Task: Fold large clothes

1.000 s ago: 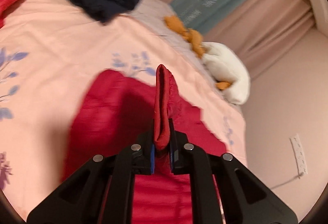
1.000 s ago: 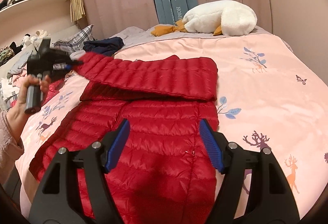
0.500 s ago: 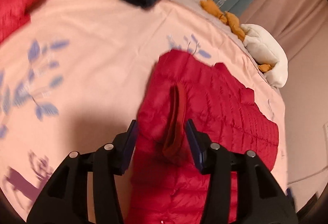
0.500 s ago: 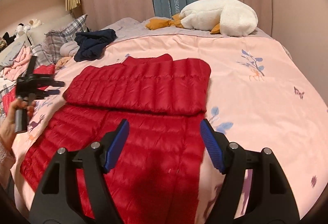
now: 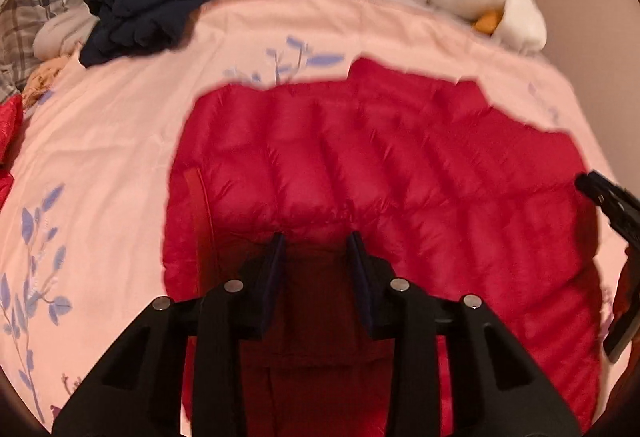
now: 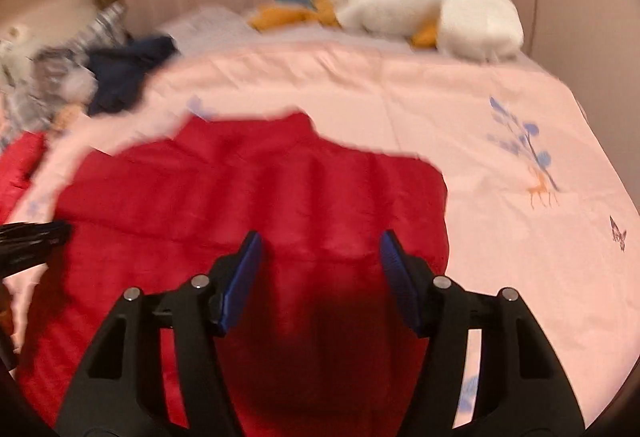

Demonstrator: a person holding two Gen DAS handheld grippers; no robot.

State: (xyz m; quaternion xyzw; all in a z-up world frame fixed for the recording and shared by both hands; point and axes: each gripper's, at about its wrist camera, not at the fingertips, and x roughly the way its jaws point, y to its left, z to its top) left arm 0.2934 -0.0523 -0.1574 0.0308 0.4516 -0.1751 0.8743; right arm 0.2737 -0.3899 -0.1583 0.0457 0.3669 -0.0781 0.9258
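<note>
Pink bedspread point(image 5: 120, 141) bears one red jacket point(image 5: 360, 165); both tongs point(image 5: 316, 249) point(image 6: 320, 253) hover spread, closing, pinching nothing.

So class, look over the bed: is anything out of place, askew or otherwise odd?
The dark blue garment lies crumpled in a heap near the plaid pillow, unfolded. The red down jacket lies flat with its sleeve folded across, nothing torn or askew.
</note>
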